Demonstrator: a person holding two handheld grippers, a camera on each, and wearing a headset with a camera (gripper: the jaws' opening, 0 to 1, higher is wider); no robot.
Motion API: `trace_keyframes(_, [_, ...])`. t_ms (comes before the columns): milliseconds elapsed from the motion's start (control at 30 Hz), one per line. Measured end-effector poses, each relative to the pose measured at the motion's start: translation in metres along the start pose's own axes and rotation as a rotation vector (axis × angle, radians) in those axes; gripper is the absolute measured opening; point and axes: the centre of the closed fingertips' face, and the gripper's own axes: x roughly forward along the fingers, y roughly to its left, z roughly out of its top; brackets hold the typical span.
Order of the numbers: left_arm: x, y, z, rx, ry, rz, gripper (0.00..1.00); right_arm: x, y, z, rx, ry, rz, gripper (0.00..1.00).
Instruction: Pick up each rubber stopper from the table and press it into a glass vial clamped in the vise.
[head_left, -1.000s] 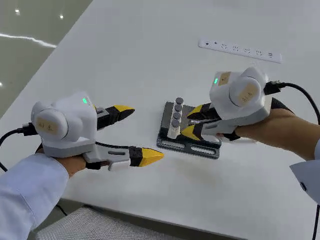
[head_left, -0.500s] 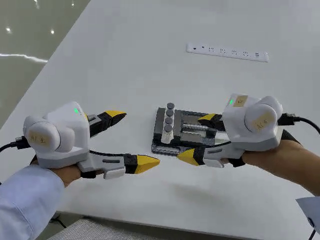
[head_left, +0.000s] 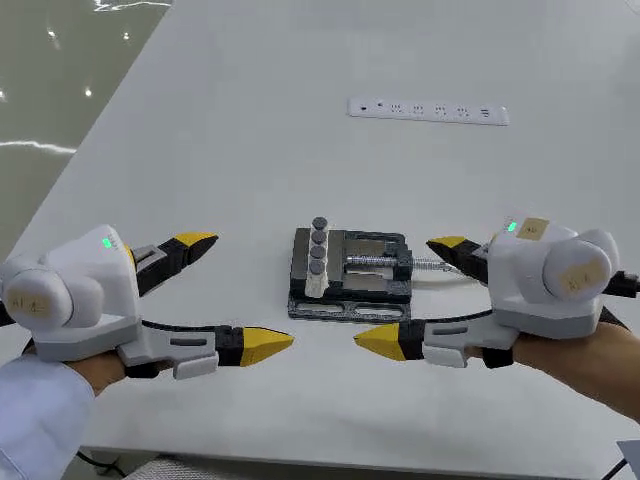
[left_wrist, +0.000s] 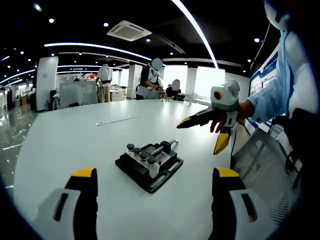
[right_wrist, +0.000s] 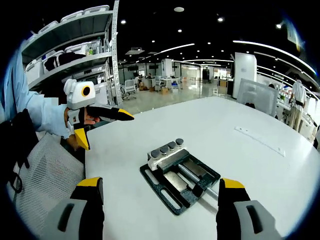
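While the left claw (head_left: 245, 290) and the right claw (head_left: 398, 290) are held low over the table (head_left: 250, 130), both gape wide with nothing in them. The vise (head_left: 350, 275) sits between them, touching neither. Four vials (head_left: 317, 280) stand in a row in it (each capped with a grey stopper (head_left: 319, 238)). A power strip (head_left: 428, 110) lies well beyond.
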Motion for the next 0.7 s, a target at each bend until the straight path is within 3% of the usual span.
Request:
trace_keyframes(500, [-0.006,-0.008,-0.003,0.007,0.013,-0.006,0.98,-0.029,0.0,-0.008,0.021,-0.024,-0.002,0.99])
trace_keyframes(700, [-0.007,-0.011,-0.002,0.002,0.007,-0.004,0.99,-0.035,-0.001,-0.018,0.032,-0.006,-0.009,0.99])
